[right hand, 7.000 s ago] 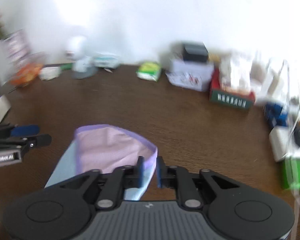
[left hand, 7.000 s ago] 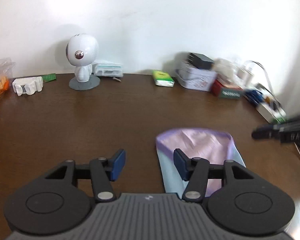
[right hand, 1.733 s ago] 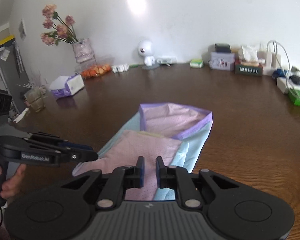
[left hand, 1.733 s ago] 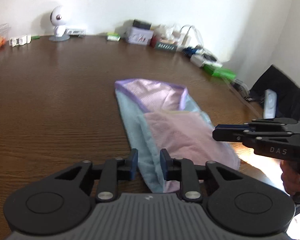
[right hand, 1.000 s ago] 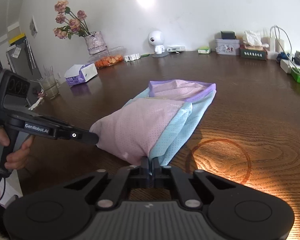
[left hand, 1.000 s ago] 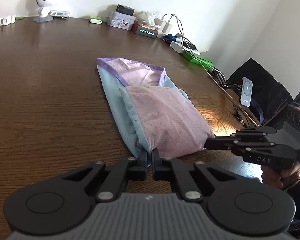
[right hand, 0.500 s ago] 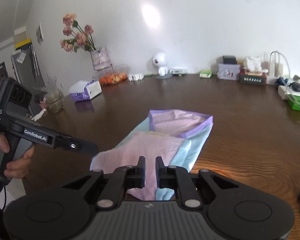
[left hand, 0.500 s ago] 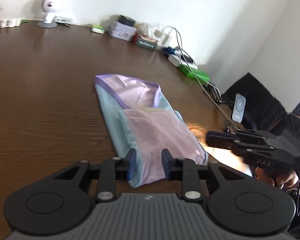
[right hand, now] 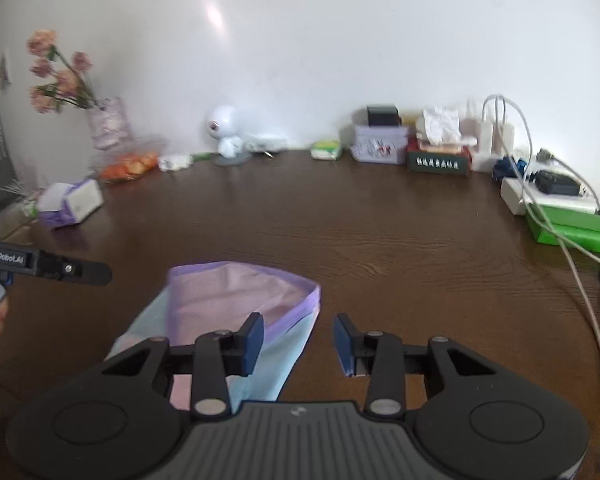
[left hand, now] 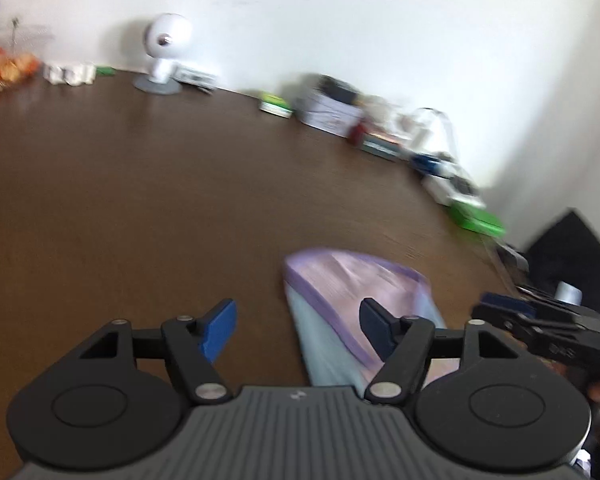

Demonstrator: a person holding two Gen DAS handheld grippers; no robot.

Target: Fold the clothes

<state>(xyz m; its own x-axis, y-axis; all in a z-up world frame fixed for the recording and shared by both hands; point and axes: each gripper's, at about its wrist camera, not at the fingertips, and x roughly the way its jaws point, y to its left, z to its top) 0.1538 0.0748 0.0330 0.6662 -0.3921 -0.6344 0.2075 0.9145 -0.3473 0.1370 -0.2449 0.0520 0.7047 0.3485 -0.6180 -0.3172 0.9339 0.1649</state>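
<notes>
A folded garment [left hand: 340,284] of pink and light blue cloth with a purple band lies flat on the dark wooden table [left hand: 140,184]; in the right wrist view the garment [right hand: 236,300] sits just ahead of the fingers. My left gripper [left hand: 298,326] hangs above its near left edge, jaws opening, nothing between the pads. My right gripper [right hand: 298,338] is over the garment's near right corner, jaws opening too, and holds nothing. Each gripper shows at the edge of the other's view, the right gripper [left hand: 540,324] and the left gripper [right hand: 60,266].
Along the far wall stand a white round camera [right hand: 224,128], a green packet [right hand: 326,150], boxes [right hand: 378,142], a tissue box [right hand: 438,156], chargers with cables [right hand: 512,184] and a green box [right hand: 576,228]. A vase of flowers [right hand: 104,120], oranges [right hand: 128,166] and a purple tissue box [right hand: 70,202] sit at the left.
Both grippers let go of the folded-over cloth, opened wider and moved forward over the garment. The garment now lies flat and still.
</notes>
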